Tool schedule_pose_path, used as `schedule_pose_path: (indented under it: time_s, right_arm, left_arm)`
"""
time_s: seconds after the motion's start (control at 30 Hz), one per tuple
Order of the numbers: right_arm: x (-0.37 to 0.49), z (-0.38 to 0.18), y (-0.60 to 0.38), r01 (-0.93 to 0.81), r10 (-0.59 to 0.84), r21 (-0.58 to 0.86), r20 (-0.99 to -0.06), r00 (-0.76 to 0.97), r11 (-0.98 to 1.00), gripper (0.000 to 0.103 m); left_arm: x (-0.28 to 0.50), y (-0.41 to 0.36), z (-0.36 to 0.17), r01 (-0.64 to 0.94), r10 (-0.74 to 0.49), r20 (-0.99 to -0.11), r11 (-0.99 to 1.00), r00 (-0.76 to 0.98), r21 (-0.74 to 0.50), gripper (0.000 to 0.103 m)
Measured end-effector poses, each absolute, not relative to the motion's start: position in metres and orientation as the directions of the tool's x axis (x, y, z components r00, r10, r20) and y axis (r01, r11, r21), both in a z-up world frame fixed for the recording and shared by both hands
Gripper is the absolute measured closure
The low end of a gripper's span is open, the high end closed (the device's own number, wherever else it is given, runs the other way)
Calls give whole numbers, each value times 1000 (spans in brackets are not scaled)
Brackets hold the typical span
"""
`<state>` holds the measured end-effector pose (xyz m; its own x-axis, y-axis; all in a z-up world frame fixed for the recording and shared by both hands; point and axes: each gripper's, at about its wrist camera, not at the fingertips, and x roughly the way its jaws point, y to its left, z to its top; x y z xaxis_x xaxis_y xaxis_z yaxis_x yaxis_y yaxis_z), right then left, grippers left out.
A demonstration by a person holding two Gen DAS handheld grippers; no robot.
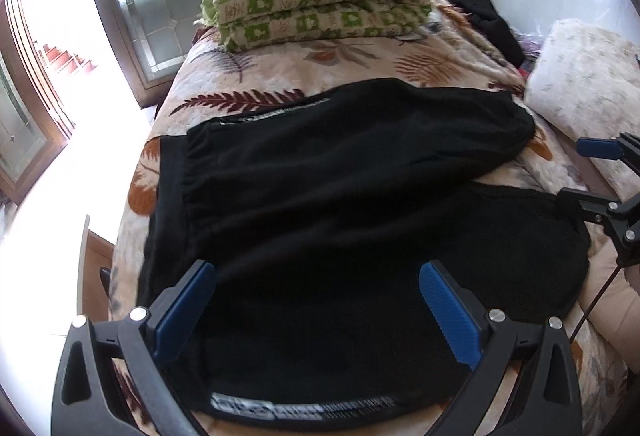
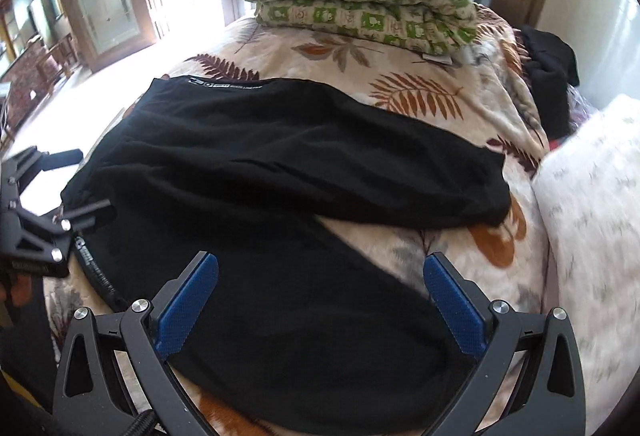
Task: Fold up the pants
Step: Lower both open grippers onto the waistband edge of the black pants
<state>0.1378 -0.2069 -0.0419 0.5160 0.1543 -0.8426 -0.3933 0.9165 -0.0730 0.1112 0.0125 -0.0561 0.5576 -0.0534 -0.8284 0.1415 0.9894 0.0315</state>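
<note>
Black pants [image 1: 320, 203] lie spread on the leaf-print bed cover, waistband to the left, the two legs running right with a gap between them; they also show in the right wrist view [image 2: 280, 171]. My left gripper [image 1: 316, 300] is open and empty, hovering over the near leg by the waist end. My right gripper [image 2: 320, 296] is open and empty, hovering over the near leg further toward its hem. Each gripper shows at the edge of the other's view: the right one [image 1: 576, 171], the left one [image 2: 88, 183].
A folded green-and-cream quilt [image 1: 320, 3] lies at the far end of the bed [image 1: 360, 55]. A dark garment heap [image 1: 488, 19] and a white pillow [image 1: 588, 75] sit on the right. Glass doors and bright floor are to the left.
</note>
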Motion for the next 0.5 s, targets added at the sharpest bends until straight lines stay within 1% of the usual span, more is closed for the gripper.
schedule_pose_path:
  time_s: [0.2,0.37,0.5]
  right_arm:
    - [171,-50,-216,-385,161,-56,-846,508,921,0]
    - [208,-60,-237,-335,134,-44,-863,487,941,0]
    - [241,-67,-255,-283,99,-48,-871,481,958,0]
  left_arm:
    - [163,33,-61,98,-59,-856,995,513,-10,0]
    - [208,44,-69,71,-13,-868,997,496,25,0]
    - [244,52,-81,33,-5,-886,999,464,12,0]
